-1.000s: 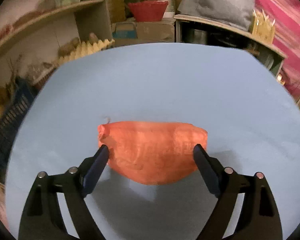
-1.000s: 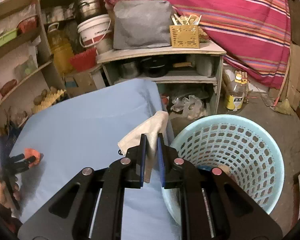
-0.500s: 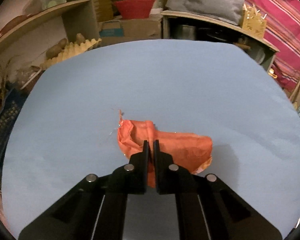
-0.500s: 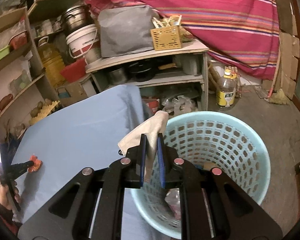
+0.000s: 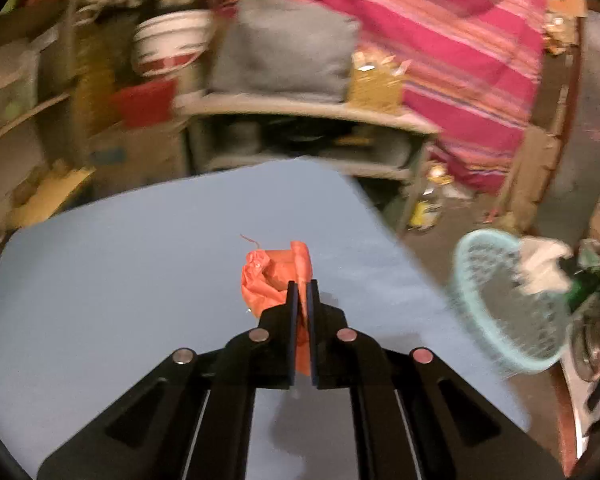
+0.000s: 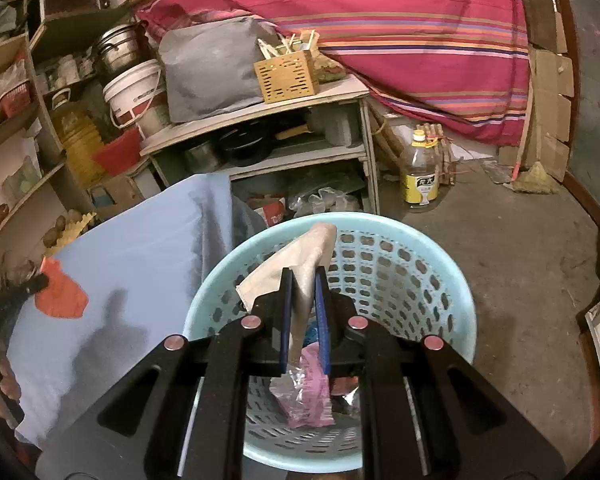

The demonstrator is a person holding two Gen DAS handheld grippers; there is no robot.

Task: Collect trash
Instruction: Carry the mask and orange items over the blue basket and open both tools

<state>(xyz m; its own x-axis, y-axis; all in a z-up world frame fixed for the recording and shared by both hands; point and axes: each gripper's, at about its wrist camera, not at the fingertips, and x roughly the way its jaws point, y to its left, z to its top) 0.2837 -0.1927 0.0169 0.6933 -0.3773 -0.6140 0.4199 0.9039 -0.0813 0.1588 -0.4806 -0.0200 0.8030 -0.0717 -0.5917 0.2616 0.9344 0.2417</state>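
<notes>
Cloth in pale blue covers the table (image 5: 140,280), which fills most of the left wrist view and shows again at the left edge of the right wrist view (image 6: 140,248). Beside the table's right edge, on the concrete floor, stands a light-blue perforated basket (image 6: 420,264), seen small and blurred at the right of the left wrist view (image 5: 496,344); pink and clear plastic scraps (image 6: 308,392) lie at its bottom. Behind it a striped pink blanket (image 6: 380,20) drapes over a wooden shelf unit (image 6: 260,112) that carries a grey bag (image 6: 208,64) and a slatted yellow box (image 6: 286,74). An orange wrapper (image 5: 272,280) is pinched between the closed jaws of the left gripper (image 5: 300,292), crumpled and lifted above the blue cloth near the table's right side; in the right wrist view it appears as an orange patch (image 6: 62,296) at far left. The right gripper (image 6: 304,280) is clamped on a beige rag (image 6: 300,260), which hangs over the basket's opening, its free end reaching toward the far rim.
</notes>
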